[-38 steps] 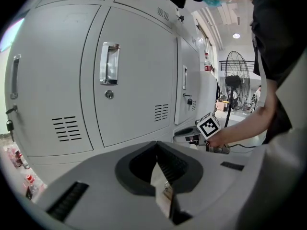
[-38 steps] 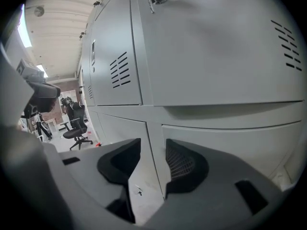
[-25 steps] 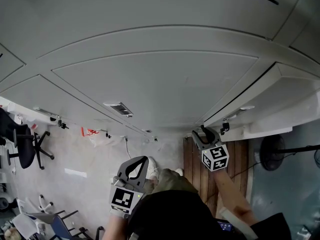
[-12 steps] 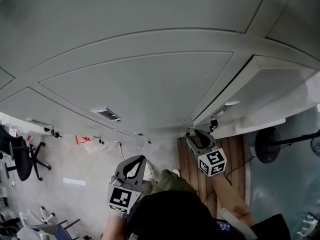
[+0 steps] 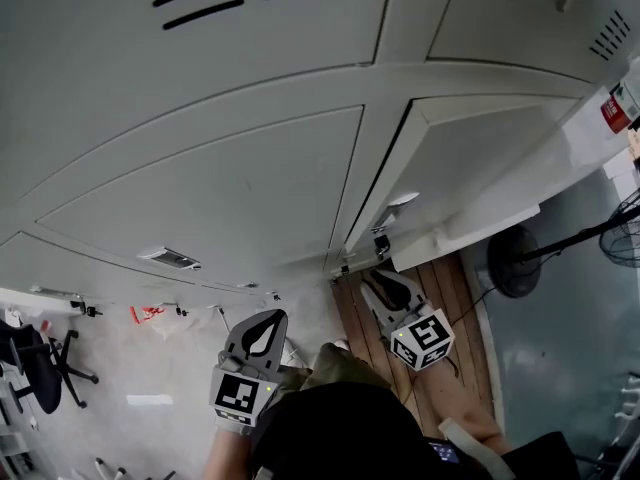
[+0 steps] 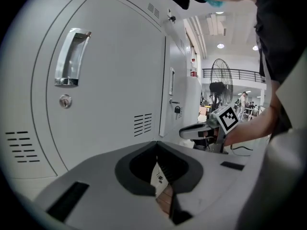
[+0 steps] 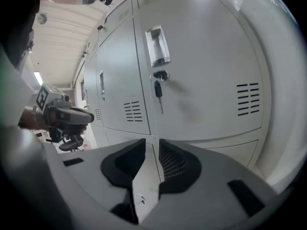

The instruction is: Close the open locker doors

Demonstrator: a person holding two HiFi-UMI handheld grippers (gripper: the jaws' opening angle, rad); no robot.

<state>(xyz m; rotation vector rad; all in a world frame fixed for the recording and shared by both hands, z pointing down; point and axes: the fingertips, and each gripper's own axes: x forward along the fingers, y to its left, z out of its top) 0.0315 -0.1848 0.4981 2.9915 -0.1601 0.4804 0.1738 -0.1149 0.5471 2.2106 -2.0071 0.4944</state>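
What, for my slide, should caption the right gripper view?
Right gripper, fingers closing on nothing, faces a door with a key in its lock.

Row of pale grey metal lockers. The open door (image 5: 480, 158) is on the right, swung well out from the frame. It's got a recessed handle (image 7: 158, 47), a key (image 7: 158, 89) dangling from its lock, and slotted vents (image 7: 248, 99). The closed door (image 5: 200, 198) just left of it sits flush, with a shiny handle (image 6: 71, 56) and a round lock (image 6: 64, 100) under it.
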